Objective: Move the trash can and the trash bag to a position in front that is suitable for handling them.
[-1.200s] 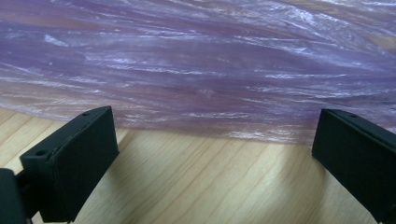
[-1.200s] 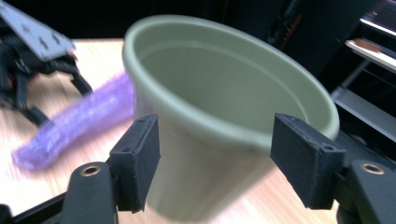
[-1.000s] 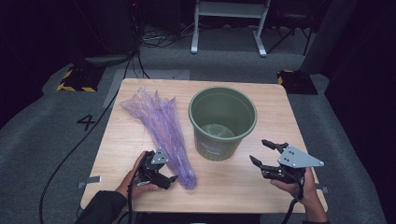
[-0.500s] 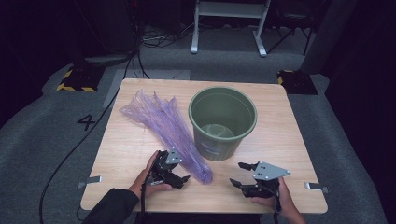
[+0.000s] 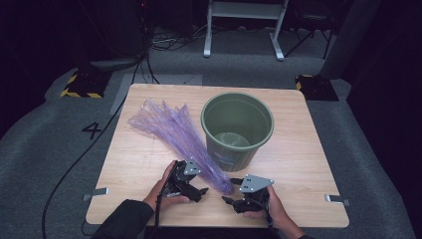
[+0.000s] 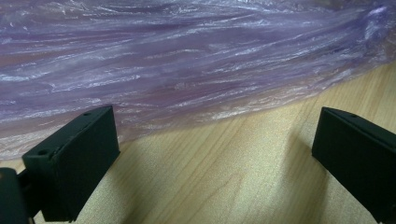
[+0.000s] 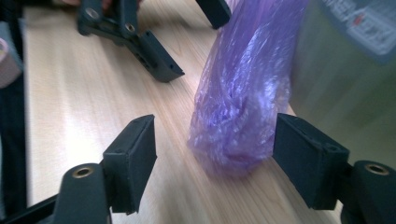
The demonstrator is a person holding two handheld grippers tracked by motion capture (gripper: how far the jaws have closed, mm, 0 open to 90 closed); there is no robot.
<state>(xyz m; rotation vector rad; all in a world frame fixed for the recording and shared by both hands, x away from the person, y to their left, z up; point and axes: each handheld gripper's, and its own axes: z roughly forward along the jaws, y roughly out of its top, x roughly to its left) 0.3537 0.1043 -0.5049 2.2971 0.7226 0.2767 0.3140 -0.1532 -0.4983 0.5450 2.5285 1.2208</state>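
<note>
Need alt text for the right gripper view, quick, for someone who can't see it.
The right gripper reaches with open jaws around the bunched end of a purple plastic bag lying on the wooden table. A green bucket stands just beyond, and the left gripper rests farther off.

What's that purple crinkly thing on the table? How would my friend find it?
Start at the wooden table and find the big green bucket standing on it. Lying just left of the bucket is a long purple plastic bag, fanned out at the far end and bunched near the two black grippers. It is the one see-through, crinkly, purple thing there.
</note>
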